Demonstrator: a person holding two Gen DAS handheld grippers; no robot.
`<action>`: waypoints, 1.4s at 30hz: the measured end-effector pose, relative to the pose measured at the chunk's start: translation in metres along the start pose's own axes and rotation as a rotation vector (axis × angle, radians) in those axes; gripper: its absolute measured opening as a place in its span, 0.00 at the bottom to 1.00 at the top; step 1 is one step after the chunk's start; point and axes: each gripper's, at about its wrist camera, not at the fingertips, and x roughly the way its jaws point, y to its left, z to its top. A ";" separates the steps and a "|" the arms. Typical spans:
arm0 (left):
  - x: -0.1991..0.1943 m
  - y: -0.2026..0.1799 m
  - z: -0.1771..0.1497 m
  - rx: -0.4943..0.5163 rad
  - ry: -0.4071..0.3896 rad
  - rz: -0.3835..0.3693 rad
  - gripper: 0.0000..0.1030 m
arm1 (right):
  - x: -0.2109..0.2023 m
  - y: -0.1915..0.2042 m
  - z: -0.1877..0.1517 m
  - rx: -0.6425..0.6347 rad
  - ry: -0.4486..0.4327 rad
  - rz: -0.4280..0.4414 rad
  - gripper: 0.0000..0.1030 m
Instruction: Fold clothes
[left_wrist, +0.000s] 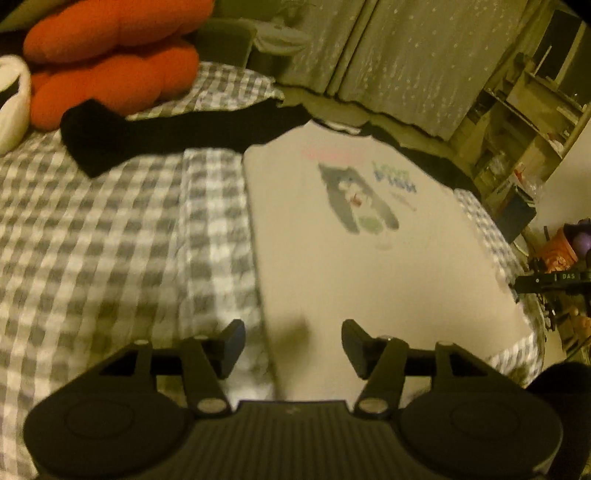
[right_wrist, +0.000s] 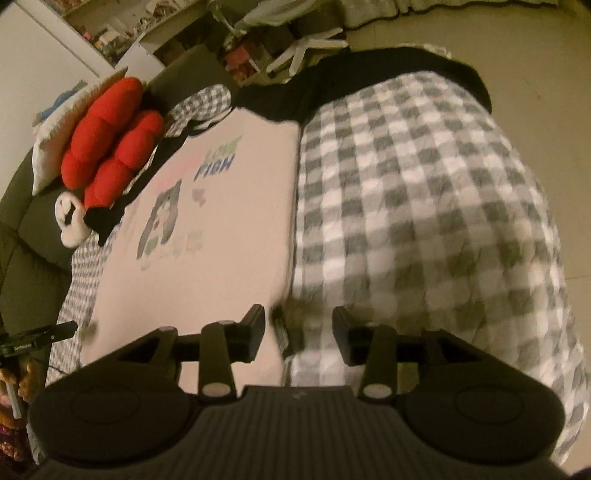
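We hold our left claw (left_wrist: 293, 347) and right claw (right_wrist: 299, 334) released above the white printed T-shirt (left_wrist: 351, 258) lying flat on the checked bedspread (left_wrist: 110, 240).

One white printed T-shirt (left_wrist: 332, 258) lies on one checked bedcover (left_wrist: 110, 240); beyond the shirt, one black garment (left_wrist: 110, 136), one red plush toy (left_wrist: 110, 66).

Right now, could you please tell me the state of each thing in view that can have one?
White T-shirt: lying flat on the bed, print side up, long edges straight.
Black garment: spread along the far side, not folded.
Checked bedspread: laid out under both.
Left gripper: jaws open, empty.
Right gripper: jaws open, empty.
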 end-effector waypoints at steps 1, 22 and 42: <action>0.002 -0.003 0.003 0.005 -0.010 0.000 0.59 | 0.001 -0.002 0.003 0.006 -0.010 0.002 0.43; 0.121 -0.138 0.084 0.149 -0.073 -0.076 0.62 | 0.013 -0.060 0.074 0.046 -0.112 -0.024 0.43; 0.248 -0.253 0.153 0.366 -0.137 -0.157 0.61 | 0.034 -0.111 0.189 0.168 -0.211 -0.092 0.43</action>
